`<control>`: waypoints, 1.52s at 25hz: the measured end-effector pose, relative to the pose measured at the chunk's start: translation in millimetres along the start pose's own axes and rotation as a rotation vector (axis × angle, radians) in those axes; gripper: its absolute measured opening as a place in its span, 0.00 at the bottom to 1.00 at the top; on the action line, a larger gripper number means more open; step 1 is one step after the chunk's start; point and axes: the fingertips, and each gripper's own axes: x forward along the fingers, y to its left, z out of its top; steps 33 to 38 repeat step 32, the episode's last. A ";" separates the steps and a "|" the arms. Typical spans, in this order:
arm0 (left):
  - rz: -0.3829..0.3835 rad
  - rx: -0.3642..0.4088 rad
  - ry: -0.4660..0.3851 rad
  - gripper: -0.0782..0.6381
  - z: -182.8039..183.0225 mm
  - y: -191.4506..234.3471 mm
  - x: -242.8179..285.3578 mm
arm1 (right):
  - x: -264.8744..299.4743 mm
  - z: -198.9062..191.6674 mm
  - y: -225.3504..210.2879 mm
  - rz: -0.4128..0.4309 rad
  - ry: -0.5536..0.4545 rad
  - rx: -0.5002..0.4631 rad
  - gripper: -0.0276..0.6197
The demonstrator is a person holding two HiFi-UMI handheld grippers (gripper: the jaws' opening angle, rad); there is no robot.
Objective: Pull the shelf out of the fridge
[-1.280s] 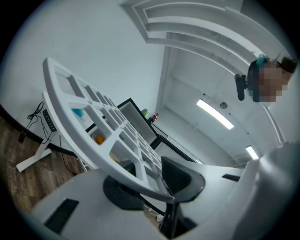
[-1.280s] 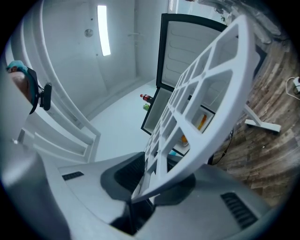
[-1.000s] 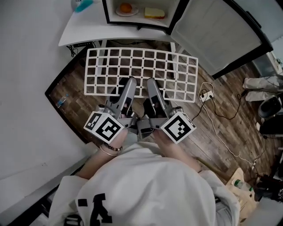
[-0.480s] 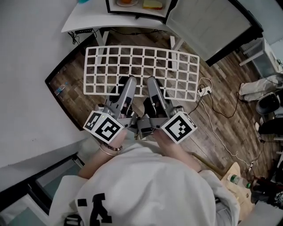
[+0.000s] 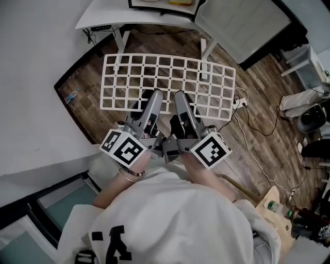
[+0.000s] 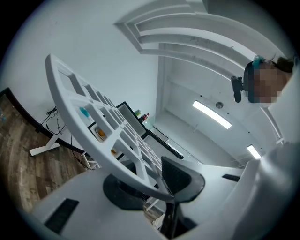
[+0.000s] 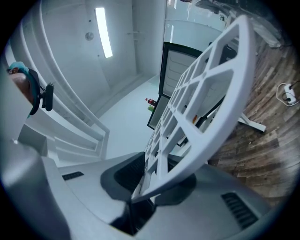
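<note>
Two tools share the load: the left gripper [image 5: 154,96] and the right gripper [image 5: 180,98] are each clenched on the near rail of the white grid shelf [image 5: 170,77], side by side near its middle. The shelf hangs roughly level over the wood floor [image 5: 85,100], fully clear of the fridge [image 5: 154,6] on the white table [image 5: 103,19] at the far edge. Over the last second the fridge has receded farther while both grips are unchanged. Extraction appears complete, with only set-down remaining.
</note>
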 end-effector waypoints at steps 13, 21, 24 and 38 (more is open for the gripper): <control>-0.012 0.022 -0.019 0.27 7.1 -6.1 5.7 | 4.1 7.8 4.7 0.021 -0.002 -0.041 0.16; -0.005 0.028 -0.027 0.27 9.1 -6.4 4.6 | 4.5 7.1 4.5 0.023 0.005 -0.045 0.16; -0.004 0.027 -0.029 0.27 5.5 -8.4 3.2 | 2.9 8.0 7.9 0.052 0.007 -0.051 0.16; -0.002 0.031 -0.035 0.27 4.3 -9.5 1.0 | 2.8 7.7 12.6 0.084 0.012 -0.054 0.16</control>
